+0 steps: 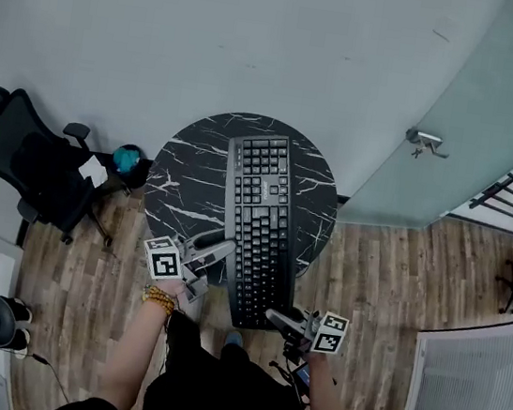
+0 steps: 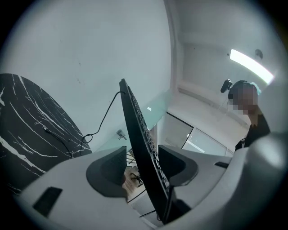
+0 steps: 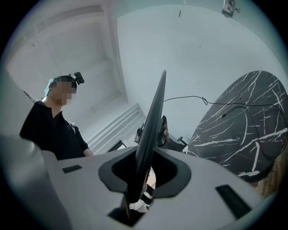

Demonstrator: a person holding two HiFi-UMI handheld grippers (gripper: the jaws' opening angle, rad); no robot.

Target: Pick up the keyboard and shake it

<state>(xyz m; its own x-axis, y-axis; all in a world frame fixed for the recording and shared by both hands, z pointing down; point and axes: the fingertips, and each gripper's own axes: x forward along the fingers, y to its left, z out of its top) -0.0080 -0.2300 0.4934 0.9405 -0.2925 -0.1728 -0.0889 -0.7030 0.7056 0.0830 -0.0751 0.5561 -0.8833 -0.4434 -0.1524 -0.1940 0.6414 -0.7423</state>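
Marble table (image 1: 182,165) below; keyboard (image 1: 259,219) over its near edge.
With the right gripper (image 3: 145,168) clamped on it, the left gripper (image 2: 143,164) stands jaws apart around it: close them firmly before shaking.

Take the round marble table (image 1: 180,174) as marker. Over its middle the keyboard (image 1: 258,228) hangs lengthwise, barring any straight reach across; the table's left half is bare, clear passage there. A cable (image 2: 104,117) droops from the keyboard down to the table top, a snag. Left of the table it's tight: a teal round thing (image 1: 127,159) just beside the rim, an office chair (image 1: 30,167) near it. Behind the table the wall (image 1: 214,32) closes things off. Right of the table, open wood floor (image 1: 387,284), then a glass partition (image 1: 459,114).
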